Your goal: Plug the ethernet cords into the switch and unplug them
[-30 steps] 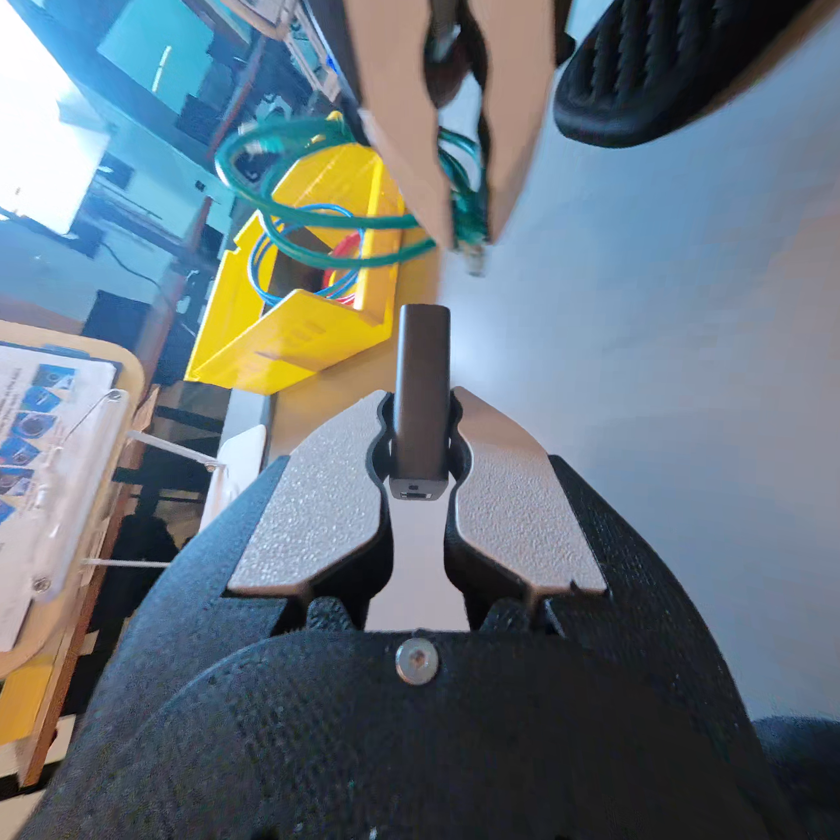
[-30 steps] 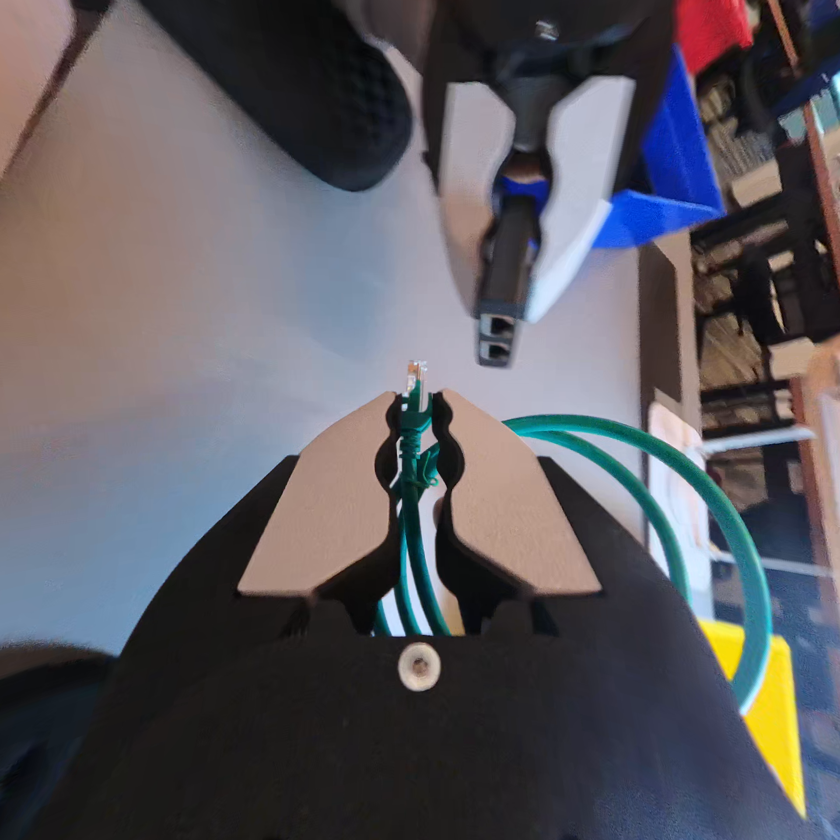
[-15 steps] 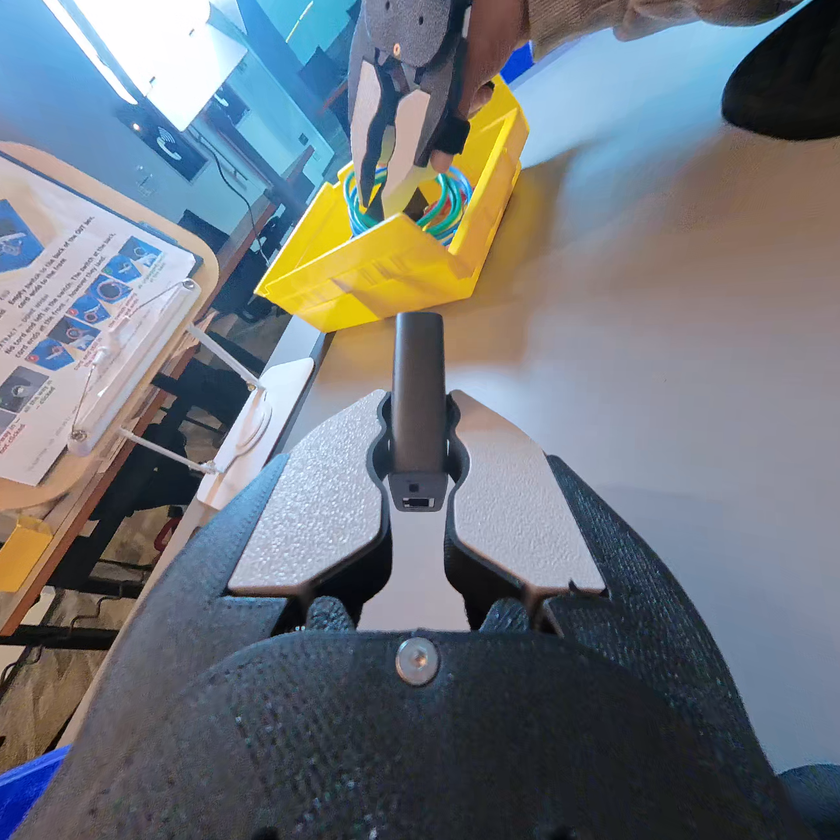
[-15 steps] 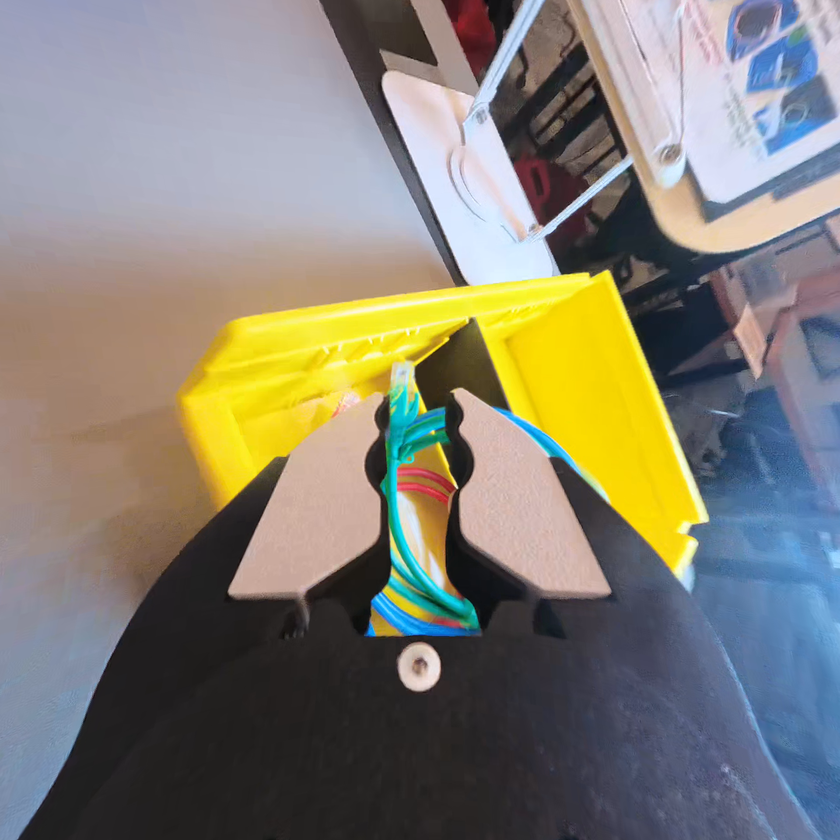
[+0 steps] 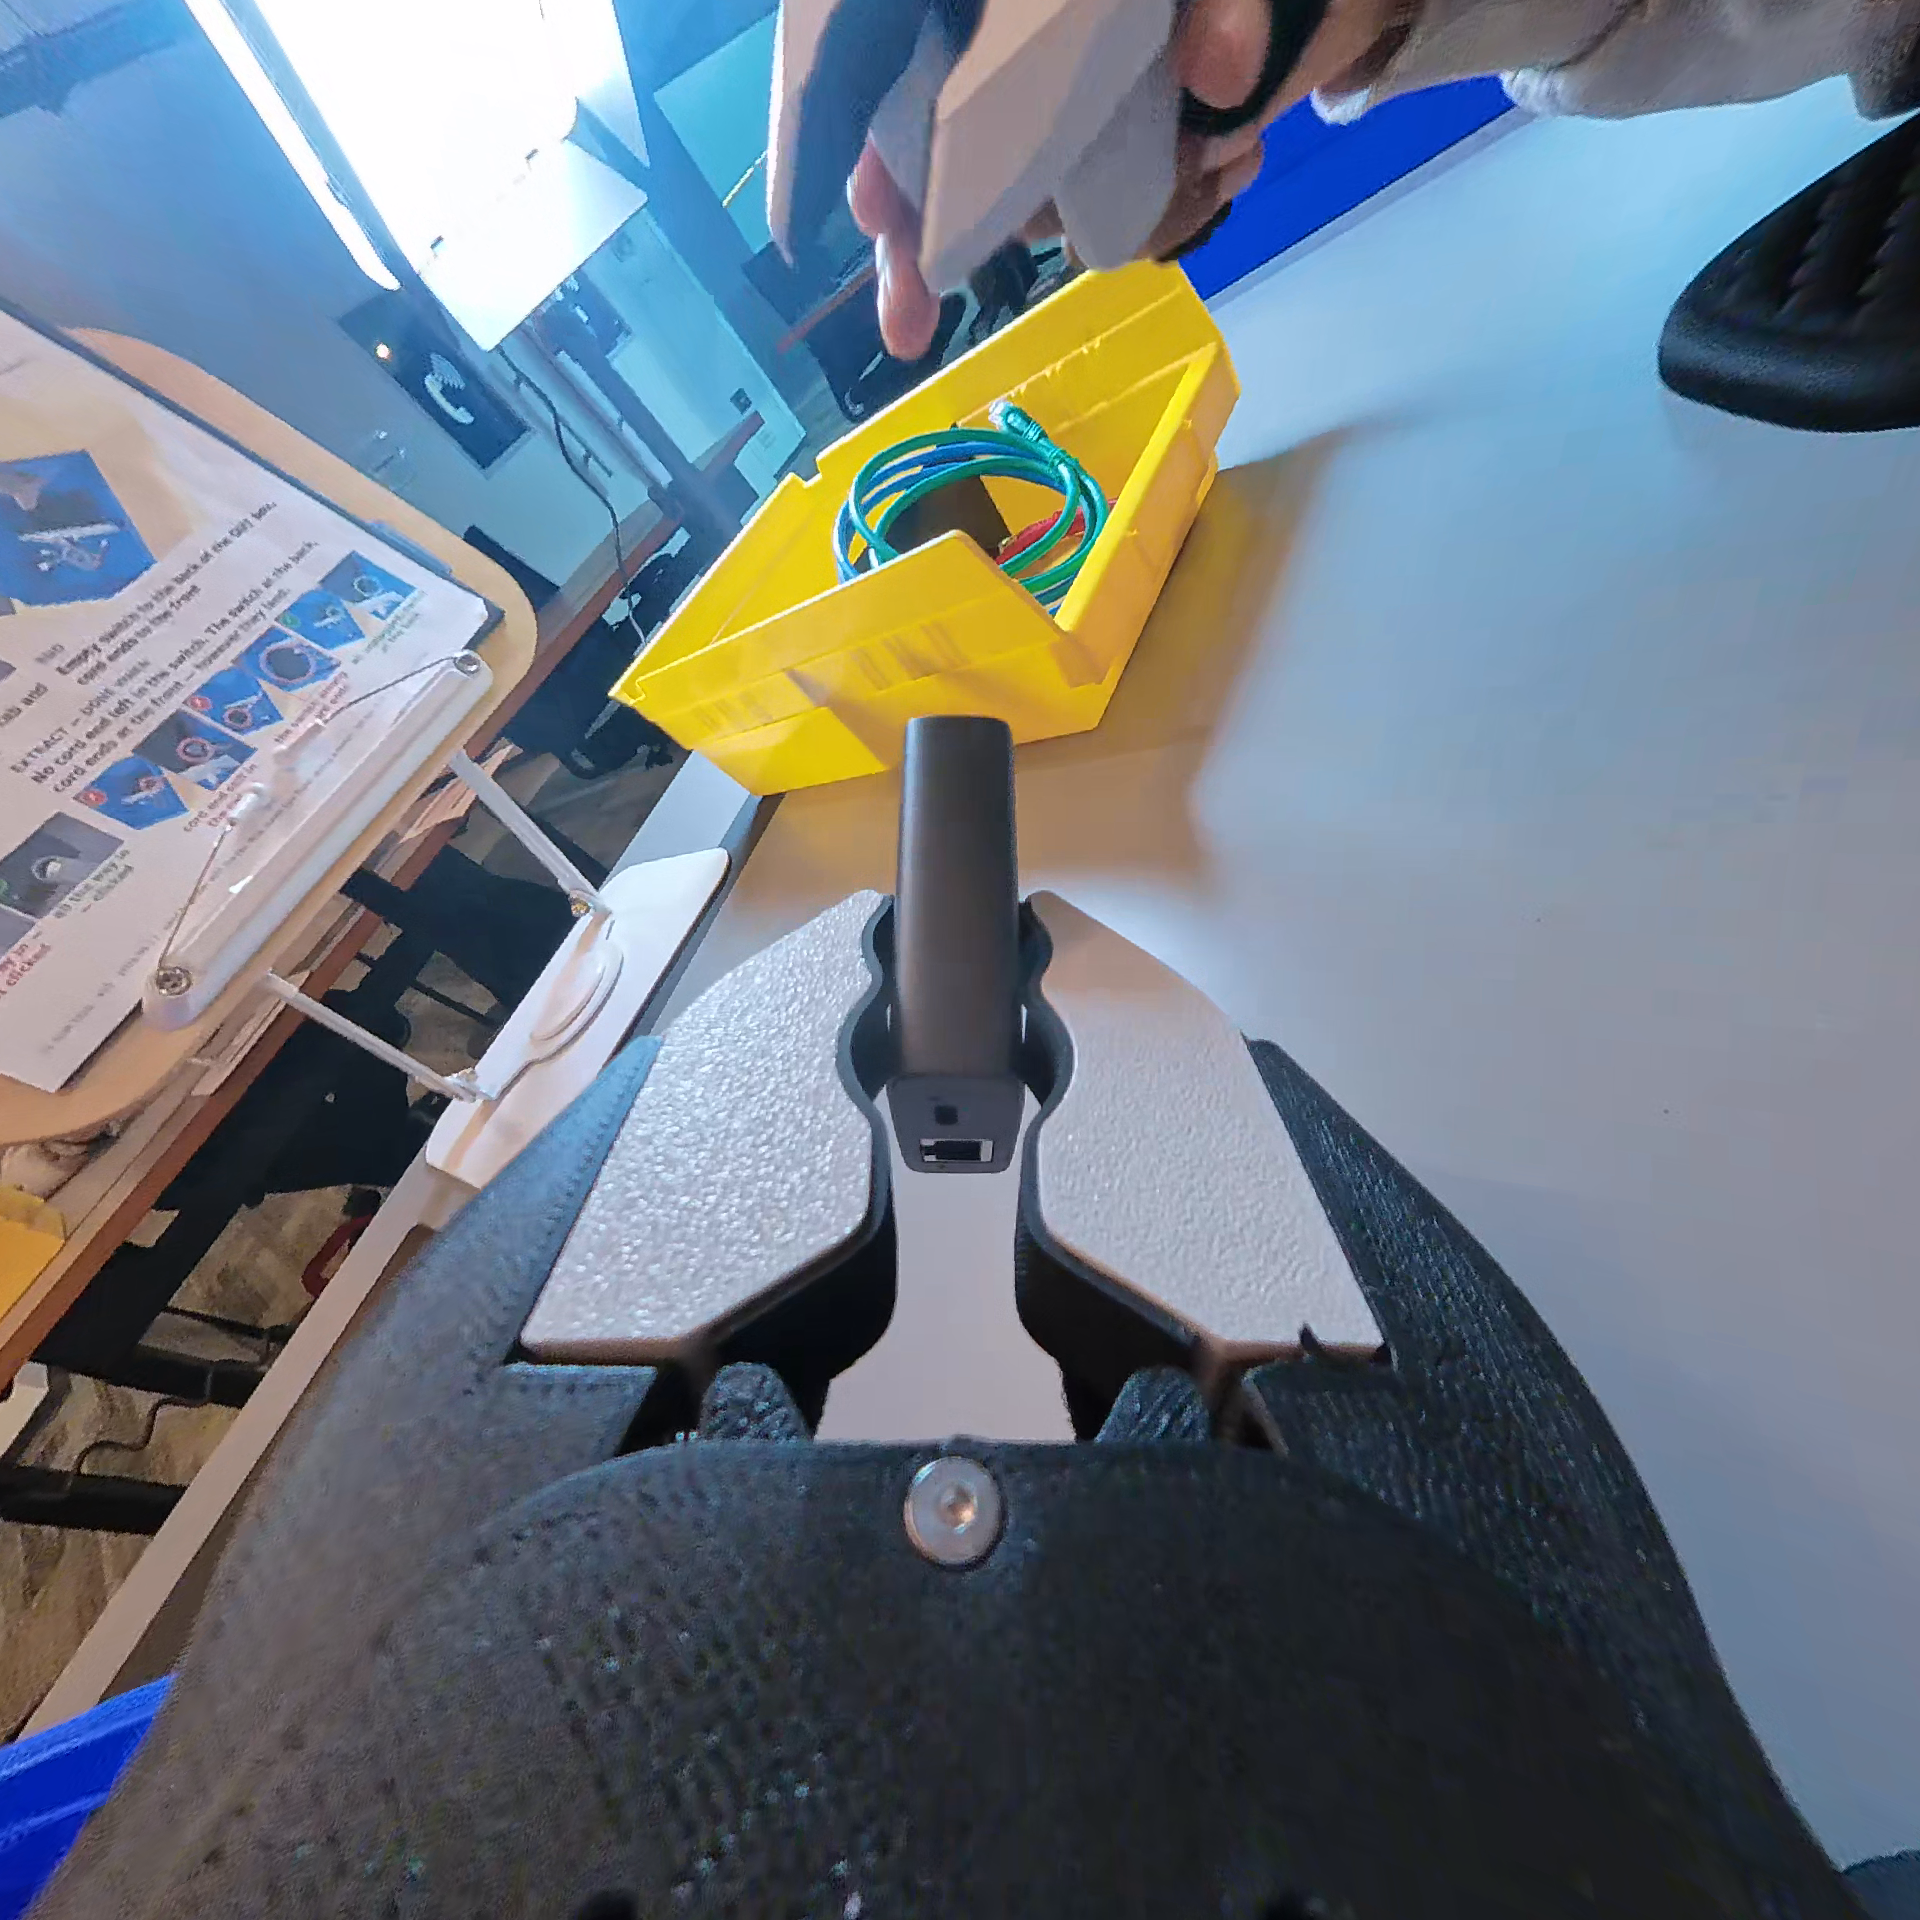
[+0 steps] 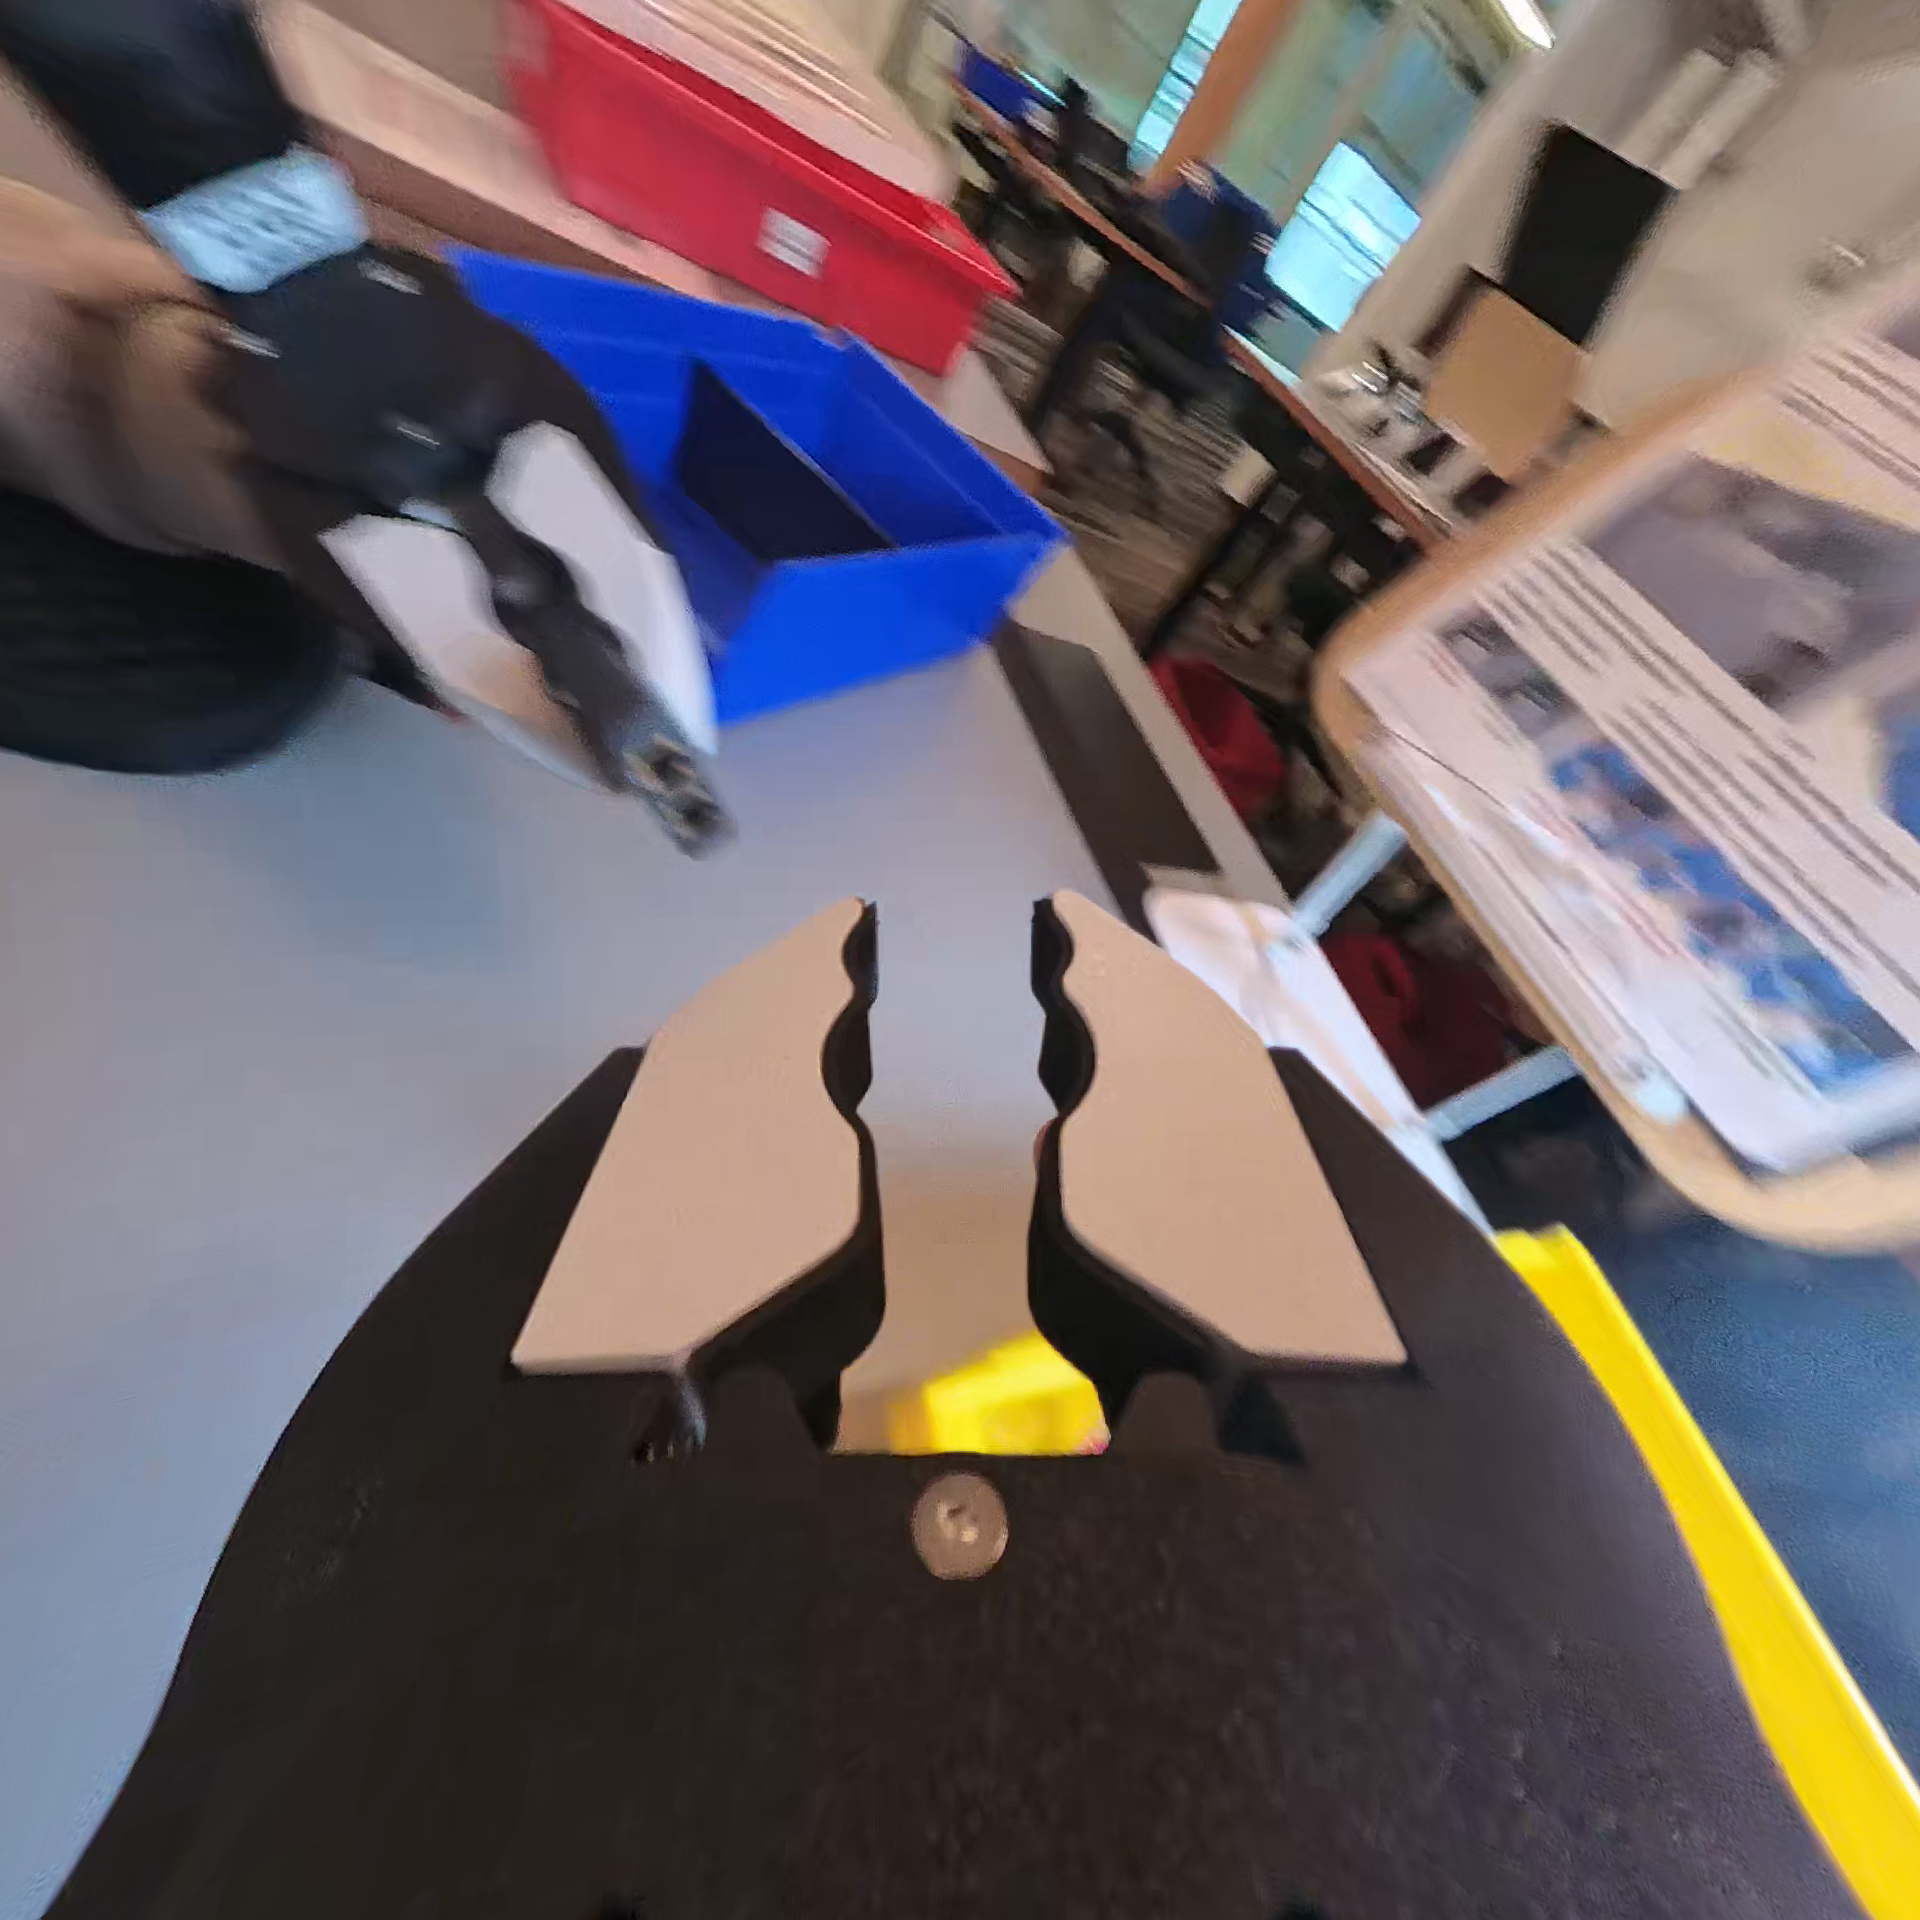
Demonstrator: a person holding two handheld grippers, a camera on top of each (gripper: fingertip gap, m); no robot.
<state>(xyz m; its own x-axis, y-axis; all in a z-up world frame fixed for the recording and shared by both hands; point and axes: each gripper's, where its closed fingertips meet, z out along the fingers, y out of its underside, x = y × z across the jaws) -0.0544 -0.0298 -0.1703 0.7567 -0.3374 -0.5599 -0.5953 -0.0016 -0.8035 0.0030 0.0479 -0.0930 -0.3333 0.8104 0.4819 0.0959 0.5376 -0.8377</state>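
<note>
While left hand-held gripper [image 5: 956, 997] clamps slim dark grey plastic switch [image 5: 954, 914] above pale grey worktop [image 5: 1558, 831], right hand-held gripper [image 6: 954, 925] gapes empty. Coiled green and blue ethernet cords [image 5: 966, 509] lie in yellow plastic bin [image 5: 1132, 582]: grasp next cord just behind plug, keep switch level.

The right wrist view is smeared by motion blur: the left gripper [image 6: 665, 764] and the switch [image 6: 623, 717] in it show only as soft shapes, its ports too blurred to count. The red bin [image 6: 748, 197] and blue bin [image 6: 831, 520] are blurred too. In the left wrist view the right gripper [image 5: 862, 239] is cut off by the top edge, as is the hand [image 5: 1195, 135] holding it. The cords [image 5: 966, 509] lie partly hidden behind the yellow bin [image 5: 935, 665] wall; a red cord barely shows.
</note>
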